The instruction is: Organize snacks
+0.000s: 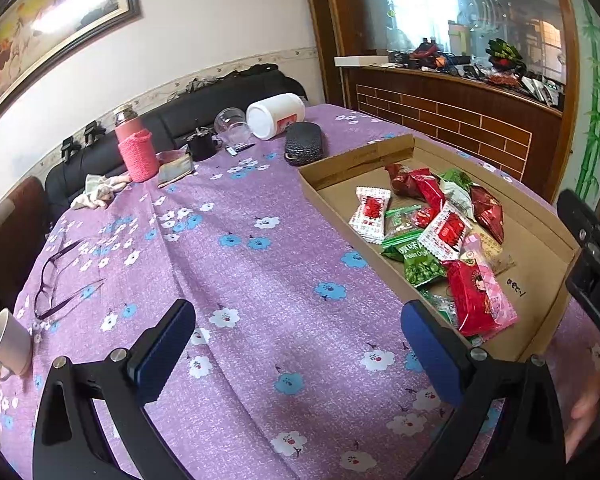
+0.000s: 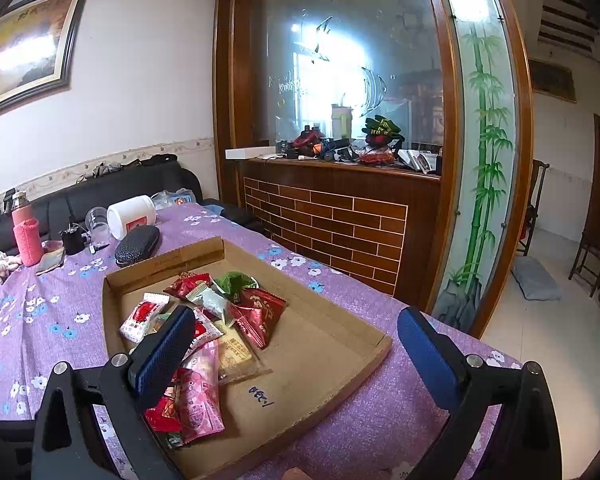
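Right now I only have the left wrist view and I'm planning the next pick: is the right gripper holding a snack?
Observer: No. The right gripper is open, hovering over the cardboard tray.
Operator: What lies nearest it?
Observer: The pink packet, partly behind its left finger.
Operator: Any free tray floor on the far side?
Observer: Yes, the tray's right half is bare cardboard with blue handwriting.

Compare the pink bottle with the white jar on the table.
The pink bottle stands upright; the white jar lies on its side. The bottle is slim and wears a knitted pink sleeve; the jar is wider, bare white plastic with a red label. Both sit on the far end of the purple floral tablecloth.
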The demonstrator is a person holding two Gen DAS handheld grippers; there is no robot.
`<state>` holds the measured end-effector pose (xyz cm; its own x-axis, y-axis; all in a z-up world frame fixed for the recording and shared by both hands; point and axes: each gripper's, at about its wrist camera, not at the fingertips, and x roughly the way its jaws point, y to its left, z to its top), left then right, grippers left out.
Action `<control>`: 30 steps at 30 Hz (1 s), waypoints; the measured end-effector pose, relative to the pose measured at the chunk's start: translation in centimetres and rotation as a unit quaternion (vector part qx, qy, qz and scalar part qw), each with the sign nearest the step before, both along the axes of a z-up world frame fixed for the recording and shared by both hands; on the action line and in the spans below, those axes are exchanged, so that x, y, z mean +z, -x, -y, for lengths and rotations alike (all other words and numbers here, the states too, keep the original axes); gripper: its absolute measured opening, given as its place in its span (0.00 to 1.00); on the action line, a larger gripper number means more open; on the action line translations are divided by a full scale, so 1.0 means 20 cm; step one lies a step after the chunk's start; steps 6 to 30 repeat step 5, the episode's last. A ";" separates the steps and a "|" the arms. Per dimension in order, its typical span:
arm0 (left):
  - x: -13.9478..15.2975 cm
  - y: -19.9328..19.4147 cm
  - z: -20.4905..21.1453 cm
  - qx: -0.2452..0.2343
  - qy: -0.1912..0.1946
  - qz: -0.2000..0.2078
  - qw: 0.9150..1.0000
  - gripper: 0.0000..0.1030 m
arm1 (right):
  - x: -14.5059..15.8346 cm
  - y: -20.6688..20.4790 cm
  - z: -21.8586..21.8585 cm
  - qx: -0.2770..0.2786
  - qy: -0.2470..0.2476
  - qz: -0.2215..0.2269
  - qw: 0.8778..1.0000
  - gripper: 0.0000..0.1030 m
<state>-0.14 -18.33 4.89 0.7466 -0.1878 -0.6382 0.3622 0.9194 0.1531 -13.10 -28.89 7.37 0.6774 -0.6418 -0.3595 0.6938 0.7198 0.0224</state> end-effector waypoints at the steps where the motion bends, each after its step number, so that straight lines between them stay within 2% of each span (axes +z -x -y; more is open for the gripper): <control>1: 0.00 0.00 0.00 0.005 0.000 0.002 1.000 0.99 | 0.00 0.00 0.00 0.000 0.000 0.000 1.000 0.99; 5: 0.02 0.01 -0.01 0.020 -0.012 0.014 1.000 0.99 | 0.00 0.00 0.00 0.001 -0.001 -0.001 1.000 0.99; 30: 0.02 0.01 -0.01 0.020 -0.012 0.014 1.000 0.99 | 0.00 0.00 0.00 0.001 -0.001 -0.001 1.000 0.99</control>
